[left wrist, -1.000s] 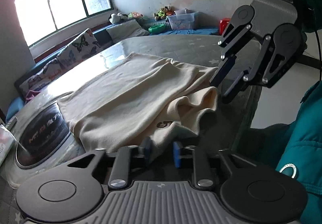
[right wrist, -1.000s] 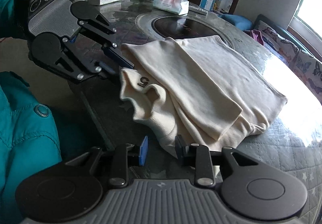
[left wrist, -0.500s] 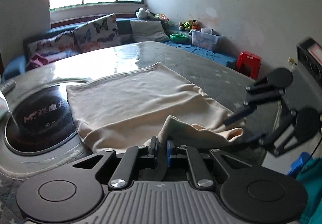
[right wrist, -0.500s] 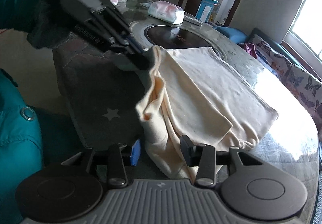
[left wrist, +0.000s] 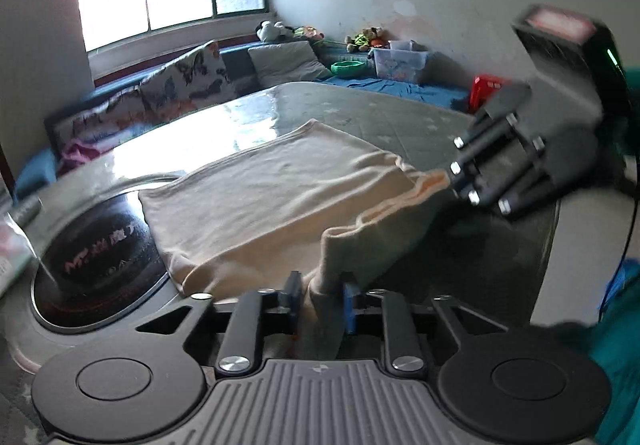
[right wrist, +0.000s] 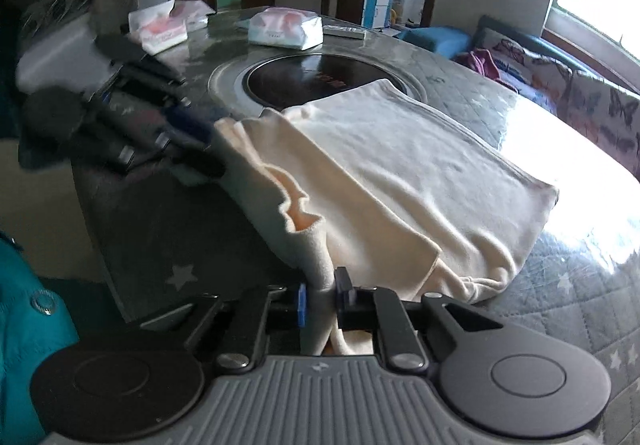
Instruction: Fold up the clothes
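A cream garment (left wrist: 280,197) lies partly folded on the round quilted table (left wrist: 360,113). My left gripper (left wrist: 320,295) is shut on one near corner of its edge and holds it lifted. My right gripper (right wrist: 321,295) is shut on the other near corner of the cream garment (right wrist: 400,173). The fabric edge hangs stretched between the two grippers, a little above the table. The right gripper shows blurred in the left wrist view (left wrist: 448,177), and the left gripper shows blurred in the right wrist view (right wrist: 212,157).
A black round hotplate (right wrist: 304,77) is set in the table's middle, partly under the garment. Two tissue packs (right wrist: 286,27) and a remote lie at the far side. A bench with cushions (left wrist: 180,85) runs under the window. My teal sleeve (right wrist: 24,325) is at the table's near edge.
Both grippers have closed on the near edge of the garment, the right after the left. They have lifted it off the table and pulled it taut between them.
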{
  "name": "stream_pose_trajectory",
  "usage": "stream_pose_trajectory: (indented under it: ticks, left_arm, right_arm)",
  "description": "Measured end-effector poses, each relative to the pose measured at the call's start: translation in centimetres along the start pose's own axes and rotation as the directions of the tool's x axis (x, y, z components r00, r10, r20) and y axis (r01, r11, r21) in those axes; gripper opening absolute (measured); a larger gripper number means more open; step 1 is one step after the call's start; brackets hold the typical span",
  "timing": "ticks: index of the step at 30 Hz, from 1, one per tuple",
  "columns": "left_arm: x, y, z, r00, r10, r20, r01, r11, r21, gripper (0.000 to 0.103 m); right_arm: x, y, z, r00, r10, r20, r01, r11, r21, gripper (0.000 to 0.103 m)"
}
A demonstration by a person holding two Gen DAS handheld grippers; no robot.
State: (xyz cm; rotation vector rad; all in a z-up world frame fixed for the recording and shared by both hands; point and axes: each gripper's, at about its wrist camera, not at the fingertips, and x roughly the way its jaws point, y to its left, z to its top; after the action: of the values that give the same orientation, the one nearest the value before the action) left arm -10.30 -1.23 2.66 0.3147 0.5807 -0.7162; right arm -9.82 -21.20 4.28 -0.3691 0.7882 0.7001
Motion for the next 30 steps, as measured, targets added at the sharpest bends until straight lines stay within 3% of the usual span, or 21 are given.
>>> stream_pose_trajectory:
  ticks: [9, 13, 22, 30]
  left_arm:
    - [0.2, -2.0, -2.2, 0.995, 0.095, -0.008, -0.092, 0.982, 0.165, 0.032]
    - [-0.6, -2.4, -2.3, 0.991, 0.125, 0.039, -0.13, 0.972, 0.196, 0.033]
    - [-0.6, -2.5, -2.8, 0.953, 0.267, 0.145, -0.289, 0.945, 0.156, 0.033]
    - [0.1, -2.8, -3.6, 0.938, 0.313, 0.152, -0.337, 0.925, 0.175, 0.04]
  right_arm:
    - [-0.9, -0.4, 0.5, 1.0, -0.006, 0.012, 0.006, 0.999, 0.04, 0.011]
    - [-1.2, 0.0, 0.5, 1.0, -0.015, 0.007, 0.015, 0.999, 0.032, 0.011]
    - [-1.3, 0.3, 0.6, 1.0, -0.026, 0.015, 0.025, 0.999, 0.037, 0.011]
    - [-0.9, 0.3, 0.7, 1.0, -0.021, 0.007, 0.021, 0.999, 0.042, 0.011]
